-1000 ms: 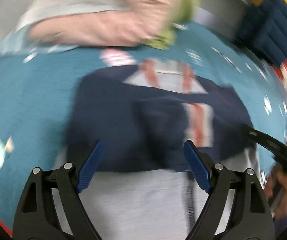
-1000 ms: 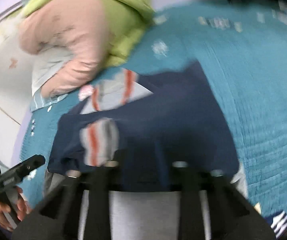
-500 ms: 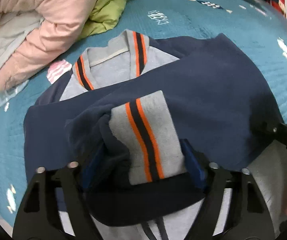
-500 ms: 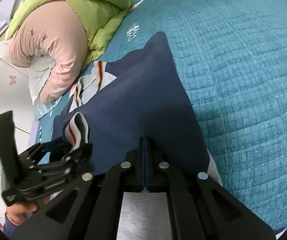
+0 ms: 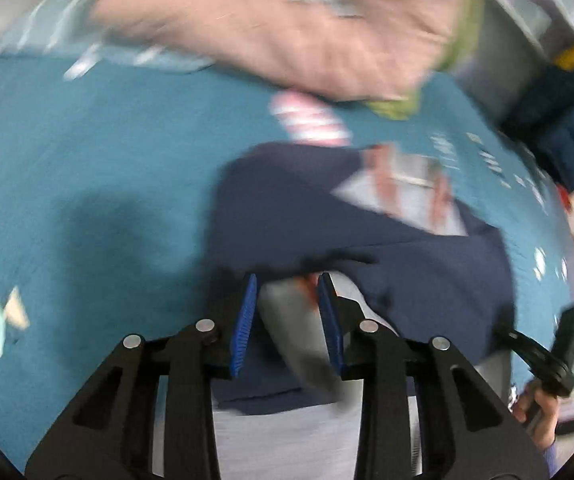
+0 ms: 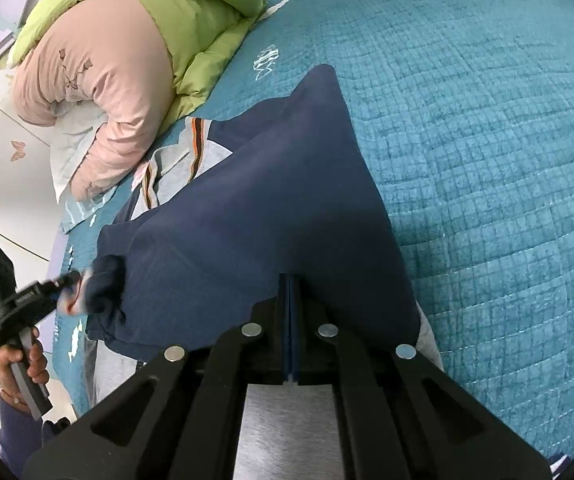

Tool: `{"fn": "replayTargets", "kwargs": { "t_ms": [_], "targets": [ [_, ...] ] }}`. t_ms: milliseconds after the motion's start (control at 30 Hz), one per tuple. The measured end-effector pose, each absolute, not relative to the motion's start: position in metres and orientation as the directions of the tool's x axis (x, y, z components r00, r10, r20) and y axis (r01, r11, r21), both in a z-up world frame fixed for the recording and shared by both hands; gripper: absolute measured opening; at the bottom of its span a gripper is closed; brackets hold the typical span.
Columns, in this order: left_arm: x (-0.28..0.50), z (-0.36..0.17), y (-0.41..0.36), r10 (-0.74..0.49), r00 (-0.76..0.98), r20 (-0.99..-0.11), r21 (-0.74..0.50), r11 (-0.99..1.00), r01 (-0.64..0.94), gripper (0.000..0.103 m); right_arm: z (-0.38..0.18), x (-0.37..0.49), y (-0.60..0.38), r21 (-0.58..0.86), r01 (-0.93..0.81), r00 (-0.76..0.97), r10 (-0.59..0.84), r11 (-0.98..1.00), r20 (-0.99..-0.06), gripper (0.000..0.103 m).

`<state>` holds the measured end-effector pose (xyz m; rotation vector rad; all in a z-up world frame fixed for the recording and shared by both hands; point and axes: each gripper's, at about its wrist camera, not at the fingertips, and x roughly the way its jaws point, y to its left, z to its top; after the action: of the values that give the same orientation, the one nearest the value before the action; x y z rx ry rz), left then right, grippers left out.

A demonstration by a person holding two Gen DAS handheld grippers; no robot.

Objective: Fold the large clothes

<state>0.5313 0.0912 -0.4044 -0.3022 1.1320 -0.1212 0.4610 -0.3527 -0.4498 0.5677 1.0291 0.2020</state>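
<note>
Navy-blue fleece with grey panels and orange-and-black striped trim, the large jacket [image 6: 255,216] lies spread on the teal quilted bedspread [image 6: 487,128] of the bed, partly folded over itself. The left hand-held gripper [image 5: 287,312] has just been closing its blue-padded jaws, and a bunched piece of the jacket's grey cuff with its orange stripe sits between them; the picture there is smeared with motion, so I cannot tell whether the pads truly pinch the cloth or only flank it. The right hand-held gripper [image 6: 290,328] is clenched tight, its two blue pads pressed together at the jacket's near edge where navy cloth meets grey lining; whether any fabric is caught between them I cannot make out.

The right wrist view is sharp and shows what the left cannot: the left hand-held gripper from the side, its tip at a rolled lump of navy sleeve near the jacket's left edge, with the person's hand [image 6: 23,364] wrapped round its grey handle. It also shows the pink and lime-green padded quilt [image 6: 127,60] heaped at the head of the bed, just beyond the jacket's striped collar. The left wrist view, blurred, adds a dark blue ribbed garment with a yellow band [image 5: 567,112] at the far right edge of the bed, and the right hand-held gripper's handle held in a hand at the lower right.
</note>
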Motion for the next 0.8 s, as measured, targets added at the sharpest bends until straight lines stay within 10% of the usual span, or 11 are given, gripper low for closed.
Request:
{"fn": "replayTargets", "kwargs": {
  "t_ms": [167, 333, 800],
  "targets": [
    [0.526, -0.409, 0.109, -0.23, 0.422, -0.877, -0.284, 0.957, -0.068, 0.036, -0.43, 0.463, -0.345, 0.494, 0.093, 0.516, 0.383, 0.864, -0.766, 0.011],
    [0.541, -0.401, 0.093, -0.206, 0.44, -0.874, -0.254, 0.966, -0.054, 0.073, -0.402, 0.479, -0.346, 0.436, 0.06, 0.554, 0.333, 0.898, -0.763, 0.044],
    [0.64, -0.447, 0.075, -0.255, 0.322, -0.912, -0.275, 0.961, -0.015, 0.08, -0.444, 0.598, -0.399, 0.51, 0.236, 0.458, 0.368, 0.827, -0.809, 0.052]
  ]
}}
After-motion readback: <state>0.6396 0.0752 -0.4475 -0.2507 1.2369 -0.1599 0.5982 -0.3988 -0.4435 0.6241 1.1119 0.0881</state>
